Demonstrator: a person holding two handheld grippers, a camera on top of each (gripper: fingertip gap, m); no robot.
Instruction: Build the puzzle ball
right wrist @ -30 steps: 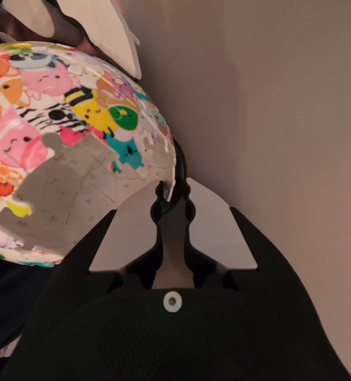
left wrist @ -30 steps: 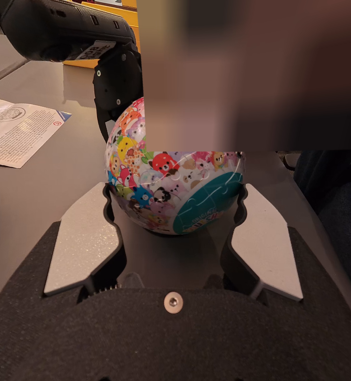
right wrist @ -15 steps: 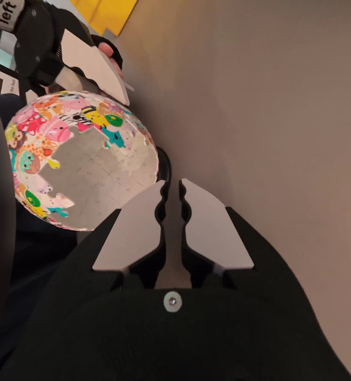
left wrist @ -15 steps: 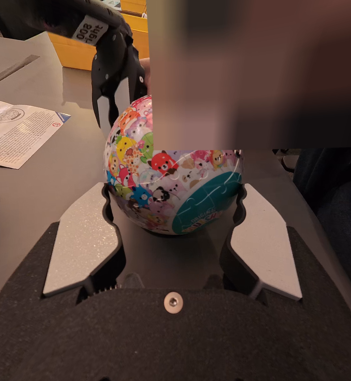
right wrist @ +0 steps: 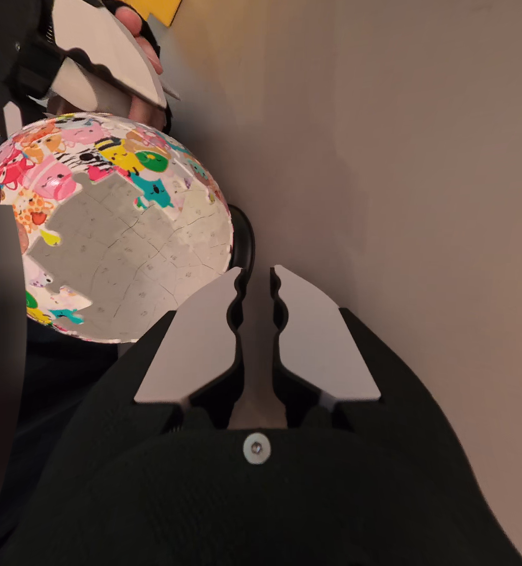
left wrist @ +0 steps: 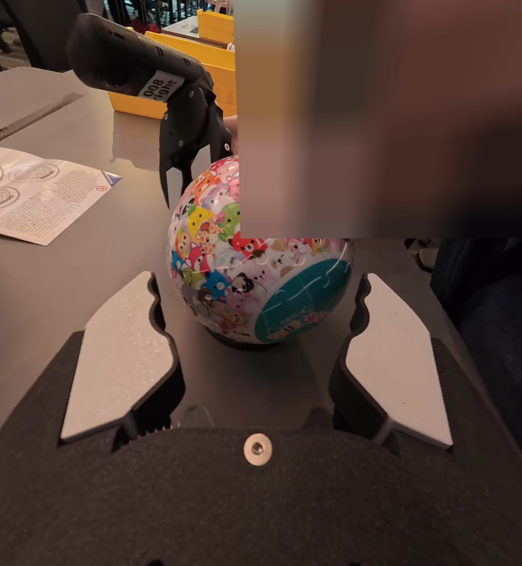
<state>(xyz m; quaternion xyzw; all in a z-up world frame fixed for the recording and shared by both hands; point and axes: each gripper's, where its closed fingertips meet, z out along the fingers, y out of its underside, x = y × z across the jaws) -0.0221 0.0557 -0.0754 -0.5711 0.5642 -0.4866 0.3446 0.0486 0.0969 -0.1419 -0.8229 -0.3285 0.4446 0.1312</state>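
While the ball sits on its stand, here is how things lie.
Ball: the puzzle ball (left wrist: pixel 253 284) rests on a dark round stand (left wrist: pixel 244 343) near the bench's (left wrist: pixel 54 291) right edge; its skin of bright cartoon animals carries a teal round patch low on the near side.
Gap: in the right wrist view the ball (right wrist: pixel 106 226) shows a grey bare patch (right wrist: pixel 121 254) with jigsaw edges where pieces are missing.
Left claw: the left gripper (left wrist: pixel 258 294) has its jaws wide apart, one on each side of the ball, not touching it.
Right claw: the right gripper (right wrist: pixel 256 272) has its jaws nearly together with a narrow slit between, holding nothing, just beside the ball's bare patch; in the left wrist view it (left wrist: pixel 174 186) points down behind the ball.
Paper: a printed leaflet (left wrist: pixel 39 196) lies flat toward the bench's left edge.
Box: a yellow box (left wrist: pixel 192 79) stands at the far edge.
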